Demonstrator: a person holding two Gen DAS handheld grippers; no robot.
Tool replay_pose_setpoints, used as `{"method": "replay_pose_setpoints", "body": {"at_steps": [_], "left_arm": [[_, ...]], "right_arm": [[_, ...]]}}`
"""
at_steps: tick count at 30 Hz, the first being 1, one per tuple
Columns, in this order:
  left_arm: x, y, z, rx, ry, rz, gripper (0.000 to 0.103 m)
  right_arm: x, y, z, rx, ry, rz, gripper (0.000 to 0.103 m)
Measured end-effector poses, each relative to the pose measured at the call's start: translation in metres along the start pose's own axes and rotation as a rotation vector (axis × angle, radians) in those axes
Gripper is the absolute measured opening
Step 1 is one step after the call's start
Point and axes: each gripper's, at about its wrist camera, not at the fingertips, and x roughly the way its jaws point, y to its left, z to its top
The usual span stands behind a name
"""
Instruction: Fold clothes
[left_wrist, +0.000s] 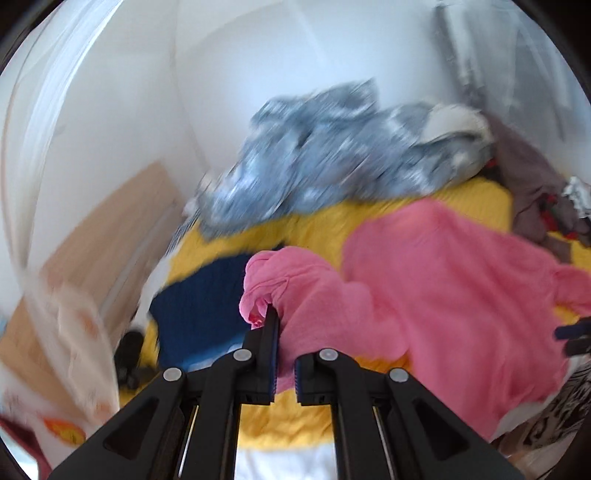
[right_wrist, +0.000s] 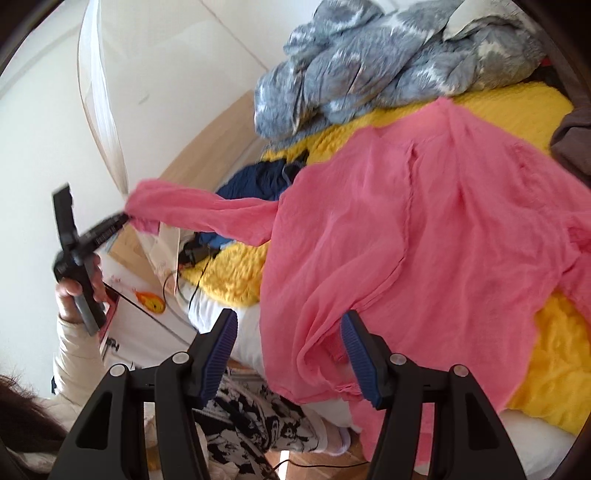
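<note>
A pink gauzy shirt (left_wrist: 443, 277) lies spread on a yellow blanket (left_wrist: 295, 229). My left gripper (left_wrist: 282, 317) is shut on the bunched end of its sleeve (left_wrist: 266, 273), and the cloth hides one fingertip. In the right wrist view the left gripper (right_wrist: 122, 219) holds that sleeve (right_wrist: 199, 210) stretched out to the left, off the bed's side. My right gripper (right_wrist: 290, 325) stands open over the near hem of the pink shirt (right_wrist: 424, 221). A fold of cloth lies between its blue pads (right_wrist: 356, 339), unpinched.
A grey-and-white patterned duvet (right_wrist: 369, 62) is heaped at the far end of the bed. A navy garment (right_wrist: 255, 177) lies under the sleeve, and a brown garment (left_wrist: 524, 177) at the far right. The person's hand (right_wrist: 74, 291) and patterned trousers (right_wrist: 258, 417) are close by.
</note>
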Motion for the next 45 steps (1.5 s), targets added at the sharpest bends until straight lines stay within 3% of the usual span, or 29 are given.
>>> {"method": "replay_pose_setpoints", "body": {"at_steps": [7,10,20,23,26,28,32,36,38,41,45], "left_arm": [[-0.015,-0.095,0.061,0.152,-0.116,-0.188,0.007],[-0.005,-0.138,0.067,0.222,-0.087,-0.291,0.007],[0.066,-0.246,0.01,0.29,0.229,-0.606,0.012],[0.086,-0.263,-0.014,0.303,0.361,-0.619,0.018],[0.093,-0.24,-0.017,0.198,0.381,-0.682,0.019],[0.091,-0.204,-0.012,0.077,0.359,-0.741,0.028],[0.081,-0.138,-0.004,-0.093,0.246,-0.765,0.074],[0.079,-0.094,-0.007,-0.149,0.237,-0.783,0.076],[0.075,-0.081,-0.011,-0.125,0.243,-0.78,0.076],[0.073,-0.062,-0.007,-0.109,0.201,-0.689,0.076],[0.106,-0.047,0.028,-0.194,0.163,-0.573,0.079]], "right_arm": [[-0.044,-0.025,0.001,0.093,-0.15,-0.016,0.062],[-0.063,-0.038,0.0,0.134,-0.21,-0.026,0.065],[-0.082,-0.062,-0.007,0.179,-0.241,-0.05,0.065],[-0.082,-0.066,-0.008,0.186,-0.232,-0.059,0.065],[-0.083,-0.068,-0.008,0.187,-0.229,-0.065,0.065],[-0.084,-0.069,-0.008,0.191,-0.233,-0.073,0.065],[-0.084,-0.075,-0.003,0.212,-0.235,-0.089,0.065],[-0.076,-0.072,0.007,0.192,-0.211,-0.122,0.065],[-0.069,-0.069,0.014,0.157,-0.183,-0.155,0.065],[-0.062,-0.067,0.032,0.115,-0.163,-0.209,0.065],[-0.05,-0.068,0.08,0.051,-0.151,-0.299,0.065]]}}
